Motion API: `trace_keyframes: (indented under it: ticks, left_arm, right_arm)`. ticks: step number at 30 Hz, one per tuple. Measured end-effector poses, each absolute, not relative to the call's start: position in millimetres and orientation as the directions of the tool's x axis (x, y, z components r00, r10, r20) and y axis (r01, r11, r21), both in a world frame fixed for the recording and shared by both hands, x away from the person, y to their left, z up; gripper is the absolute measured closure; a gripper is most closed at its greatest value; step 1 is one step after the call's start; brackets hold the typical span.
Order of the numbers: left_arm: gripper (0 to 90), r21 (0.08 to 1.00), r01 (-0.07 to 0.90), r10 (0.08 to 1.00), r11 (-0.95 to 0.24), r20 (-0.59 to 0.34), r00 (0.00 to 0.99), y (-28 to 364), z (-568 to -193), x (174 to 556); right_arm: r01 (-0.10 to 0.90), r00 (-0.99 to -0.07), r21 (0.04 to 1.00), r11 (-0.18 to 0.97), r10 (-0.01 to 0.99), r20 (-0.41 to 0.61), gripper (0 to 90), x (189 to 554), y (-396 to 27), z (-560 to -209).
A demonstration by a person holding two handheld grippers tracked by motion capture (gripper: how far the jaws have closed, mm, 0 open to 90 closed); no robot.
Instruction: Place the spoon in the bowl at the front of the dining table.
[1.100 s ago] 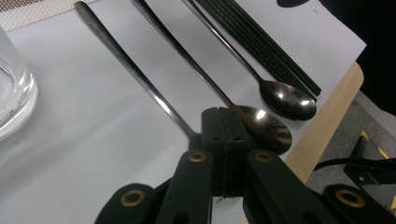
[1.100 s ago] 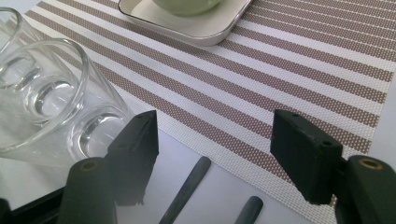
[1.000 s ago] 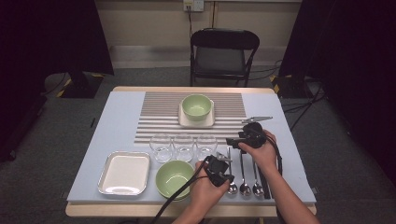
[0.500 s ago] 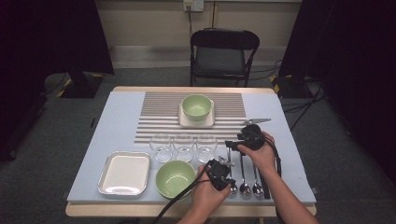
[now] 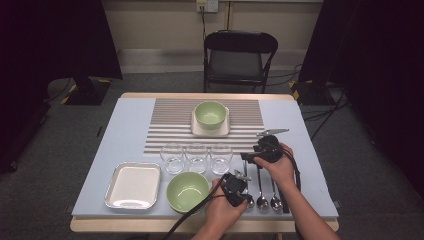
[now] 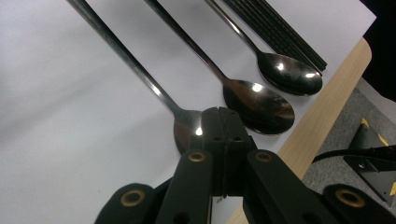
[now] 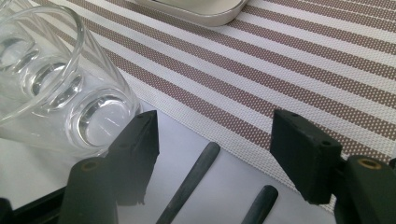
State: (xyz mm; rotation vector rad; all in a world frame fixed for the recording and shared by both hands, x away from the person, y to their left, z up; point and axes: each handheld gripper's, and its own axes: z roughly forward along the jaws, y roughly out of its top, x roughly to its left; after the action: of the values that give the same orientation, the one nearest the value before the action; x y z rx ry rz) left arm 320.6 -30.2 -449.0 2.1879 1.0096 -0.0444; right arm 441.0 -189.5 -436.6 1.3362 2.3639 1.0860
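Observation:
Three dark metal spoons (image 5: pixel 262 200) lie side by side at the table's front right, with black chopsticks (image 5: pixel 283 199) to their right. My left gripper (image 5: pixel 244 196) is shut, nothing between its jaws. Its tips (image 6: pixel 223 122) hang just over the bowl of the leftmost spoon (image 6: pixel 183 125), beside the other two spoon bowls (image 6: pixel 259 100). My right gripper (image 5: pixel 246 159) stands open at the far ends of the spoon handles. In the right gripper view two handle ends (image 7: pixel 196 172) lie between the open jaws of that gripper (image 7: pixel 222 144), untouched.
Three clear glasses (image 5: pixel 196 158) stand in a row left of my right gripper; the nearest glass (image 7: pixel 56 93) is close to its left jaw. A green bowl (image 5: pixel 187 190), a silver tray (image 5: pixel 133 185), a striped placemat (image 5: pixel 170 125) and a bowl on a white plate (image 5: pixel 212 131) are there too. The wooden table edge (image 6: pixel 322 107) is near.
My left gripper has crept slightly toward the spoon bowls at the front edge. The right gripper has stayed where it was.

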Motion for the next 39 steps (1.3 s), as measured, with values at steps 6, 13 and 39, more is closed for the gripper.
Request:
trace_keyframes:
  ticks: [6, 13, 39]
  left_arm:
    - [90.0, 0.586, 0.674, 0.646, -0.45, -0.307, 0.699, -32, -452, 319]
    - [90.0, 0.588, 0.671, 0.646, -0.452, -0.302, 0.701, -34, -455, 316]
    - [90.0, 0.604, 0.658, 0.661, -0.45, -0.27, 0.7, -33, -461, 312]
  right_arm:
    - [0.646, -0.569, 0.696, 0.315, 0.806, 0.163, 32.5, 440, -189, -436]
    - [0.648, -0.567, 0.695, 0.313, 0.807, 0.165, 32.8, 439, -190, -438]
    - [0.694, -0.554, 0.671, 0.26, 0.788, 0.267, 72.2, 432, -194, -445]
